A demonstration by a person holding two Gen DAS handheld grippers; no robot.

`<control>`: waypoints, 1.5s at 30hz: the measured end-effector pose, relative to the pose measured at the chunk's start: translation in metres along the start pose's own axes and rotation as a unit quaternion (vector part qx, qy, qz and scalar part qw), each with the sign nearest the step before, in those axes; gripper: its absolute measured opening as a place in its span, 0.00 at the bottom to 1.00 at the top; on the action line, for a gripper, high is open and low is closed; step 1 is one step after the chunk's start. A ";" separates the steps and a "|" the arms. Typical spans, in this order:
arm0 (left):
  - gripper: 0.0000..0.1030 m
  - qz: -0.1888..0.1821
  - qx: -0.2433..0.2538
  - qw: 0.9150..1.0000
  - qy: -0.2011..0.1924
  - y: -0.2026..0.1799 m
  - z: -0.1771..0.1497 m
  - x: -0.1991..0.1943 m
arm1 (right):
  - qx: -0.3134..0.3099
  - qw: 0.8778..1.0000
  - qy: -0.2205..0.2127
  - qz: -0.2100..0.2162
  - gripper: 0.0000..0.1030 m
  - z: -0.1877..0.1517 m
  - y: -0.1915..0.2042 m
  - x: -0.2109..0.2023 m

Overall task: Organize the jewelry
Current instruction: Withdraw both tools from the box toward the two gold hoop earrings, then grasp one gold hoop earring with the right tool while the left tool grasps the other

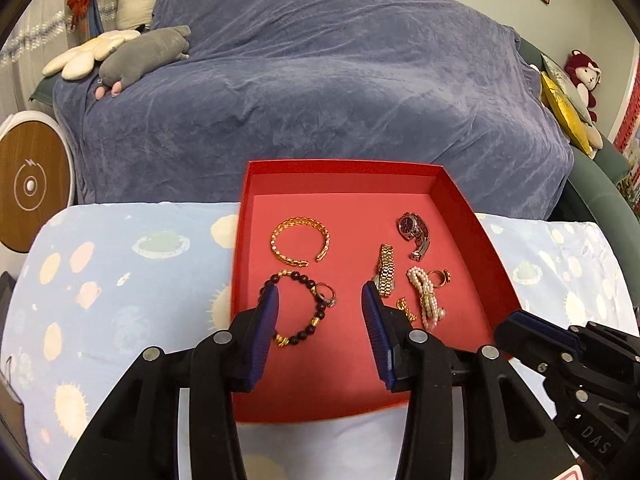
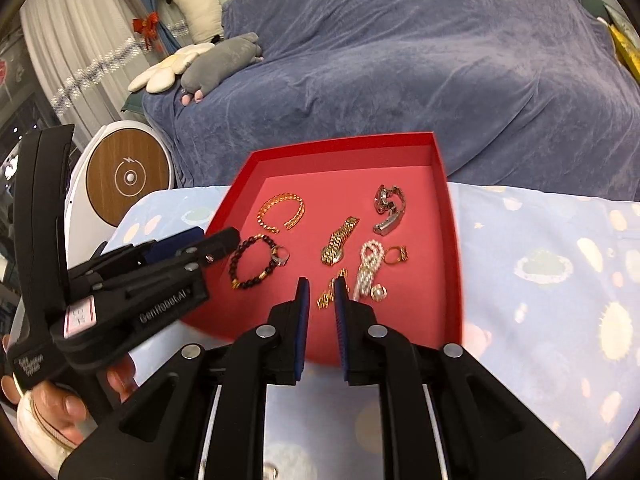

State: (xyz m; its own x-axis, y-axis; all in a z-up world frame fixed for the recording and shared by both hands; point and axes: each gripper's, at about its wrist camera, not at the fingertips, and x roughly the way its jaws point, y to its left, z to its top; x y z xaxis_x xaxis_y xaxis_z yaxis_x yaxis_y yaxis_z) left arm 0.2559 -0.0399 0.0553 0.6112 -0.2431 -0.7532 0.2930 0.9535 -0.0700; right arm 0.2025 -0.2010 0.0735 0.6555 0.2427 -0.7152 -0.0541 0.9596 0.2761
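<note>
In the left wrist view, the left hand-held gripper [image 1: 320, 300] hangs over the near part of the red tray [image 1: 460, 192] with its jaws wide apart and nothing between them. Inside the tray, the dark bead bracelet [image 1: 308, 308] lies just at the left fingertip, with a silver ring [image 1: 326, 294] touching its far side. The gold cuff [image 1: 300, 240] lies beyond it. The gold watch [image 1: 386, 270] is at the right fingertip, the silver watch [image 1: 414, 232] toward the far right corner of the tray, and the pearl strand [image 1: 426, 296] beside a gold ring [image 1: 438, 278].

In the right wrist view, the right hand-held gripper [image 2: 322, 294] is over the near edge of the tray [image 2: 444, 176], jaws only a little apart, holding nothing. A small gold earring [image 2: 330, 292] lies just beyond the narrow gap. The pearl strand [image 2: 368, 268] is just right of it. The tray rests on a counter covered with a light blue cloth [image 2: 540, 260].
</note>
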 end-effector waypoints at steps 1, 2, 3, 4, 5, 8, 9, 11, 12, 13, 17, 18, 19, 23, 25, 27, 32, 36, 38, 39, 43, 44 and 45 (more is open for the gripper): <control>0.41 0.006 0.004 1.000 -0.004 0.000 -0.004 -0.010 | -0.001 1.000 -0.002 0.000 0.12 -0.005 0.001 -0.009; 0.42 0.009 0.008 1.000 -0.008 0.000 -0.009 -0.019 | -0.003 1.000 -0.003 0.001 0.13 -0.011 0.003 -0.017; 0.44 0.012 0.008 1.000 -0.010 0.000 -0.014 -0.028 | -0.005 1.000 -0.004 -0.001 0.13 -0.019 0.005 -0.026; 0.44 0.014 0.009 1.000 -0.012 0.000 -0.020 -0.036 | -0.007 1.000 -0.005 -0.002 0.17 -0.025 0.007 -0.033; 0.45 0.017 0.012 1.000 -0.014 0.000 -0.027 -0.045 | -0.011 1.000 -0.005 -0.003 0.19 -0.033 0.010 -0.039; 0.52 0.034 0.018 0.999 -0.019 -0.001 -0.048 -0.066 | -0.019 1.000 -0.003 -0.010 0.22 -0.056 0.017 -0.053; 0.52 0.036 0.020 0.999 -0.019 -0.002 -0.054 -0.071 | -0.019 1.000 -0.001 -0.009 0.22 -0.064 0.019 -0.057; 0.52 0.035 0.017 0.999 -0.016 -0.001 -0.066 -0.080 | -0.020 1.000 0.003 -0.008 0.22 -0.079 0.023 -0.061; 0.53 0.032 0.012 0.999 -0.012 0.000 -0.072 -0.084 | -0.021 1.000 0.007 -0.009 0.22 -0.085 0.025 -0.061; 0.53 0.032 0.009 0.999 -0.009 0.001 -0.078 -0.086 | -0.022 1.000 0.009 -0.011 0.22 -0.092 0.027 -0.062; 0.57 0.040 0.008 0.999 -0.004 0.002 -0.100 -0.091 | -0.021 0.999 0.023 -0.010 0.22 -0.114 0.031 -0.057; 0.59 0.044 0.011 0.999 -0.003 0.002 -0.104 -0.091 | -0.024 0.999 0.026 -0.011 0.22 -0.117 0.032 -0.055; 0.61 0.048 0.012 0.999 -0.003 0.002 -0.109 -0.090 | -0.028 0.999 0.028 -0.013 0.22 -0.119 0.034 -0.053; 0.66 0.047 0.008 0.999 0.009 0.006 -0.122 -0.082 | -0.040 0.999 0.031 -0.017 0.31 -0.126 0.039 -0.044; 0.66 0.046 0.010 0.999 0.016 0.008 -0.129 -0.079 | -0.044 0.998 0.038 -0.019 0.32 -0.129 0.039 -0.037; 0.66 0.047 0.018 0.998 0.024 0.009 -0.134 -0.075 | -0.047 0.998 0.046 -0.021 0.32 -0.133 0.039 -0.029; 0.73 0.046 0.046 0.997 0.050 0.004 -0.144 -0.064 | -0.061 0.996 0.061 -0.025 0.32 -0.138 0.042 -0.011; 0.73 0.044 0.049 0.996 0.054 0.006 -0.147 -0.063 | -0.077 0.995 0.068 -0.023 0.32 -0.139 0.051 0.001; 0.73 0.045 0.041 0.997 0.057 0.011 -0.147 -0.063 | -0.087 0.994 0.069 -0.022 0.32 -0.139 0.057 0.006; 0.73 0.044 0.038 0.997 0.057 0.014 -0.147 -0.063 | -0.092 0.993 0.070 -0.024 0.32 -0.139 0.059 0.009; 0.73 0.042 0.033 0.997 0.061 0.025 -0.150 -0.064 | -0.100 0.992 0.072 -0.032 0.31 -0.140 0.061 0.018; 0.73 0.039 0.033 0.997 0.063 0.028 -0.151 -0.064 | -0.103 0.992 0.070 -0.034 0.30 -0.140 0.061 0.018; 0.73 0.036 0.034 0.997 0.065 0.029 -0.153 -0.065 | -0.107 0.991 0.069 -0.038 0.27 -0.139 0.061 0.019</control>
State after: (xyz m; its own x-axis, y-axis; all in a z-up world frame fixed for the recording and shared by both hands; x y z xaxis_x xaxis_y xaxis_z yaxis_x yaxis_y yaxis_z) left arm 0.1126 0.0308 0.0023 0.5336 -0.1462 -0.8330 0.3043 0.9522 0.0278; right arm 0.1063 -0.1183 -0.0125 0.5550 0.1711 -0.8140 -0.1759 0.9806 0.0862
